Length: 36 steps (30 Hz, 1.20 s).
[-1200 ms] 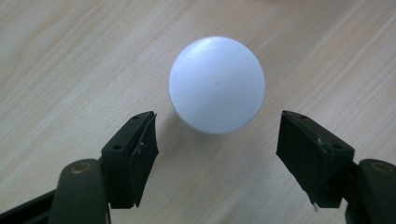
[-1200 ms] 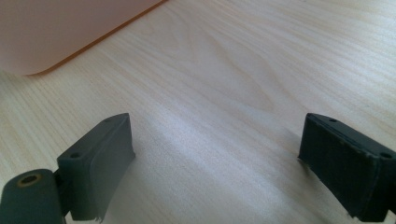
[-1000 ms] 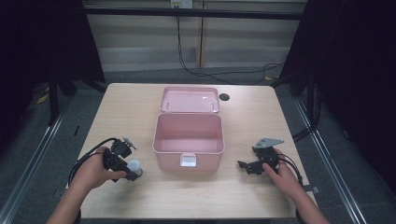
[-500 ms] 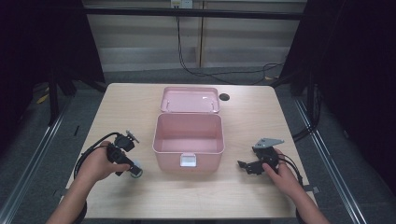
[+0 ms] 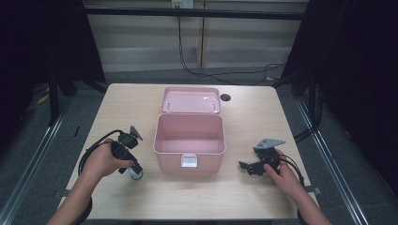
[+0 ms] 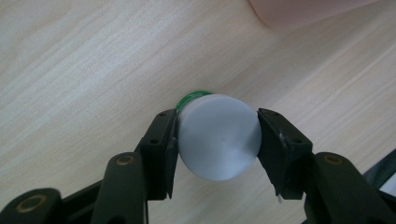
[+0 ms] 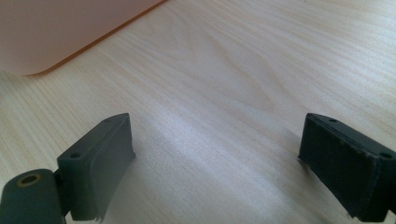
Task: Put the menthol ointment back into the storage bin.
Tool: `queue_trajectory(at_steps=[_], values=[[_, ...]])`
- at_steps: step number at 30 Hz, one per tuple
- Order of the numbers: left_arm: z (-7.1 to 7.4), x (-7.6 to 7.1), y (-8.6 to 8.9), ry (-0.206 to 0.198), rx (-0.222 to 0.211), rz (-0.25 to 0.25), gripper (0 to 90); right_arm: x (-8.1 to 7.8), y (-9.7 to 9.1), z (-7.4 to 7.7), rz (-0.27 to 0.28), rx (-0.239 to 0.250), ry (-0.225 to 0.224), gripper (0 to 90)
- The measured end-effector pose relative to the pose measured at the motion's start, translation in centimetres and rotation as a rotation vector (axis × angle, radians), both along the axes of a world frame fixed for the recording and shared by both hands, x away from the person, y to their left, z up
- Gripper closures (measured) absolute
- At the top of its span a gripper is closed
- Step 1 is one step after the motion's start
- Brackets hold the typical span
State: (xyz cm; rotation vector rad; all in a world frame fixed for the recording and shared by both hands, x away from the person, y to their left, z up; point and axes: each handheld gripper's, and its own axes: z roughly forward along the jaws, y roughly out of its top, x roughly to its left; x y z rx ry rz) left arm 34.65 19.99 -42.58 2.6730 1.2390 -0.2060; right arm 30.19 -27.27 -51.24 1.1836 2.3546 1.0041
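**White bottle clamped at the left, pink box open in the middle**

White and small, the bottle (image 6: 218, 136) sits between the jaws of the left hand-held gripper (image 6: 217, 135), whose jaws have just been closing and now press on both of its sides. The left gripper view looks onto its round flat end, with a sliver of green showing behind the rim. In the high view the bottle (image 5: 136, 174) lies low on the pale wooden surface (image 5: 122, 108), just beside the front left corner of the box. The left hand (image 5: 101, 161) wraps around the left hand-held gripper (image 5: 133, 169) from the near edge, forearm slanting up from the bottom, the tool angled down and toward the near right, its cable looping back over the wrist.

At the middle of the surface stands the pink box (image 5: 188, 140), a deep plastic tub with rounded corners and a pale latch on its near wall. Its lid (image 5: 191, 100) is thrown back flat behind it, inner face up. The inside of the box looks bare, with nothing in it that I can make out. A small dark round spot (image 5: 225, 97) lies beside the lid's far right corner.

To the right, well apart from the box, the right hand (image 5: 284, 173) holds the right hand-held gripper (image 5: 244, 165) low over the surface, pointing left toward the box. Its jaws stand wide apart with bare wood between them, as the right gripper view shows, and a corner of the pink box (image 7: 56, 32) fills that view's upper left.
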Motion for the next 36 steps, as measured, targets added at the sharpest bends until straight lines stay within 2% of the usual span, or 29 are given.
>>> queue_trajectory(at_steps=[5, 17, 26, 36], values=[[1.0, 0.1, 0.2, -0.007, 0.001, 0.003, 49.8, 0.0, 0.0, 0.0, 0.0, 0.0, 0.0, 9.2], [4.2, 0.2, 0.5, 0.009, 0.001, 0.002, 49.9, 0.0, 0.0, 0.0, 0.0, 0.0, 0.0, 9.2], [5.9, 0.7, 0.3, 0.019, 0.011, 0.006, 49.8, 0.0, 0.0, 0.0, 0.0, 0.0, 0.0, 9.2], [8.1, 1.3, -0.6, -0.001, 0.003, -0.015, 49.9, 0.0, 0.0, 0.0, -0.001, 0.001, 0.0, 9.2]])
